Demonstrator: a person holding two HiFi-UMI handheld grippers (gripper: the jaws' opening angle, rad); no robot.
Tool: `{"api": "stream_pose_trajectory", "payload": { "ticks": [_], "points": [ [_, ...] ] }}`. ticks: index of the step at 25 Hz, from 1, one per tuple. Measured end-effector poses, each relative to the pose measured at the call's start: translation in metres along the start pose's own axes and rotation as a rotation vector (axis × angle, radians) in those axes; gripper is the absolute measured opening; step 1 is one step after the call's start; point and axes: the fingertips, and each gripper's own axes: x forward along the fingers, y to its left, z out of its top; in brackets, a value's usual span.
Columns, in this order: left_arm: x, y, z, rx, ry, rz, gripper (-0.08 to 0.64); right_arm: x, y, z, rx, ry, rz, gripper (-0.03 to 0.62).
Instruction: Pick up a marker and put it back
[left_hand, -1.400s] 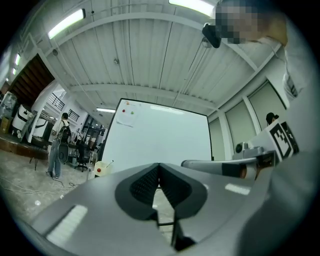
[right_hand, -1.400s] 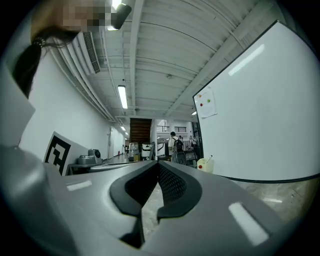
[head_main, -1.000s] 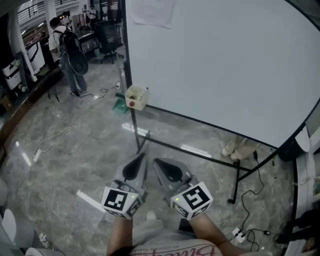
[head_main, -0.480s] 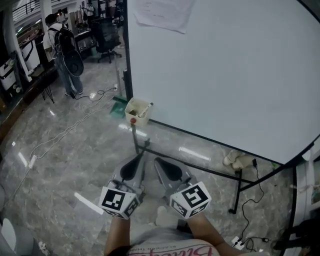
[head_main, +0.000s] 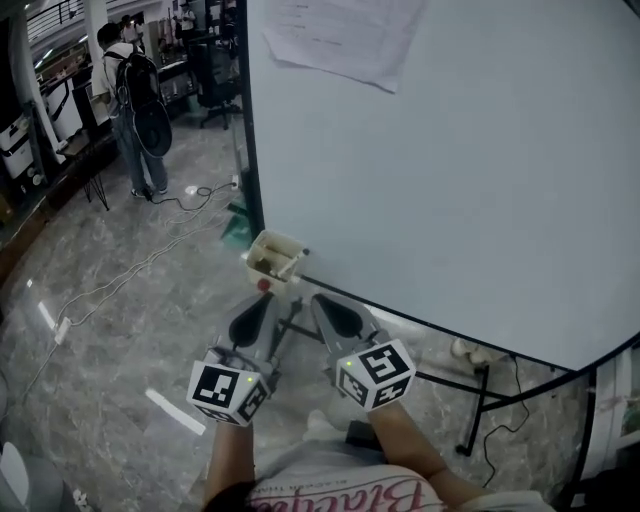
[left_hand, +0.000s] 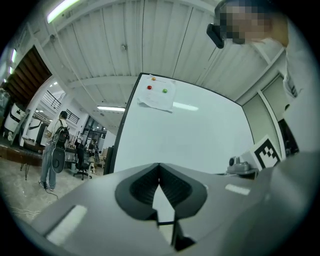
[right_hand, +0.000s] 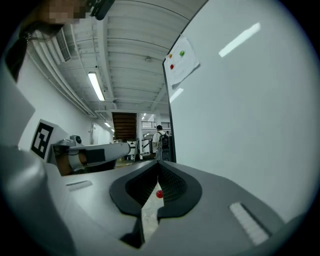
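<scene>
While nothing is picked up yet, task sits at its start: approach only. Your left gripper (head_main: 262, 300) and right gripper (head_main: 320, 300) are both empty, fingers (left_hand: 140, 187) pressed together. Marker itself too small to make out; likely inside small beige box (head_main: 272, 256) at lower left corner of whiteboard (head_main: 450, 150), just ahead of grippers. You hold both grippers side by side, low, near body, pointing forward toward box. Remaining: reach, open, grasp marker, lift, put back.
</scene>
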Motion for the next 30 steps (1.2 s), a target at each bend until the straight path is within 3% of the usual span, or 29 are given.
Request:
{"api": "stream_pose_trajectory", "payload": {
  "ticks": [5, 10, 16, 21, 30],
  "points": [
    [0.029, 0.022, -0.001, 0.006, -0.021, 0.040, 0.000, 0.042, -0.036, -0.017, 0.024, 0.062, 0.018, 0.008],
    [0.047, 0.031, -0.013, 0.010, -0.005, 0.057, 0.000, 0.070, -0.060, -0.049, 0.087, 0.163, 0.032, 0.097],
    [0.059, 0.059, -0.017, 0.018, 0.019, 0.072, 0.000, 0.101, -0.071, -0.075, 0.158, 0.234, 0.016, 0.115],
    [0.065, 0.080, -0.011, 0.018, 0.023, 0.063, 0.000, 0.120, -0.065, -0.065, 0.200, 0.184, 0.041, 0.092],
    [0.064, 0.089, 0.007, 0.026, -0.005, 0.030, 0.000, 0.118, -0.038, -0.005, 0.101, 0.041, 0.095, 0.080]
  ]
}}
